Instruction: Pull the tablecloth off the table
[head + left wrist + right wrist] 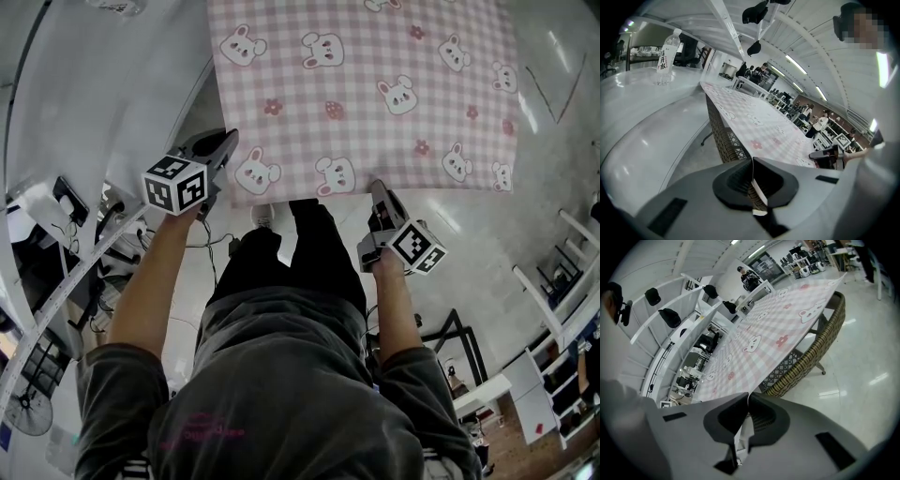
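A pink checked tablecloth [375,84] printed with white bunnies lies flat over a wicker-sided table [723,136]. My left gripper [223,148] is at the cloth's near left corner. In the left gripper view its jaws [753,187] are shut on the cloth's edge [759,122]. My right gripper [378,190] sits at the near edge, towards the right. Its jaws [744,420] are shut on a fold of the cloth [764,333], and the wicker rim [820,348] shows just beyond.
A curved white counter [103,84] runs along the left, with a water bottle [667,56] standing on it. My own legs [300,253] stand at the table's near edge. White desks and shelving [553,281] stand at the right, and people are far off in the room.
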Motion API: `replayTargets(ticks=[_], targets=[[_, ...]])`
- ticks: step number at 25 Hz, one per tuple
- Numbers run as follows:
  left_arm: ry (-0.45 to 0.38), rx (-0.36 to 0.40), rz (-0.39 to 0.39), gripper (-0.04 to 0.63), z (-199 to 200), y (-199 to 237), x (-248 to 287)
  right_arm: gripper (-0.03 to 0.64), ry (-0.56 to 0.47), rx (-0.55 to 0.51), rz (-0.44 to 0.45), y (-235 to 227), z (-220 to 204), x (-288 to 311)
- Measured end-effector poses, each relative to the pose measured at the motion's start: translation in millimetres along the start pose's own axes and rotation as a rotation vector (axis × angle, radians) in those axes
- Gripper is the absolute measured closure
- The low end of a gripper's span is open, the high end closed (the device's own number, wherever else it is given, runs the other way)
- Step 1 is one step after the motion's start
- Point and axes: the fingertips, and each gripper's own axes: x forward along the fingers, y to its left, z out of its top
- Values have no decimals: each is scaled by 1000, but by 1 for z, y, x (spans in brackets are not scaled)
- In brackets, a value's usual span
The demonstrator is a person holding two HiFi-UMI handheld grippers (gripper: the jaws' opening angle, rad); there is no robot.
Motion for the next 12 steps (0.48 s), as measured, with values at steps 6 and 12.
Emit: replayTargets(ticks=[6, 12], targets=[[-13, -5, -4, 594, 3, -2, -3, 611, -13, -14, -2, 1, 7, -1], [-46, 2, -10, 594, 9, -5, -7, 612, -18, -45, 1, 3, 10, -3]])
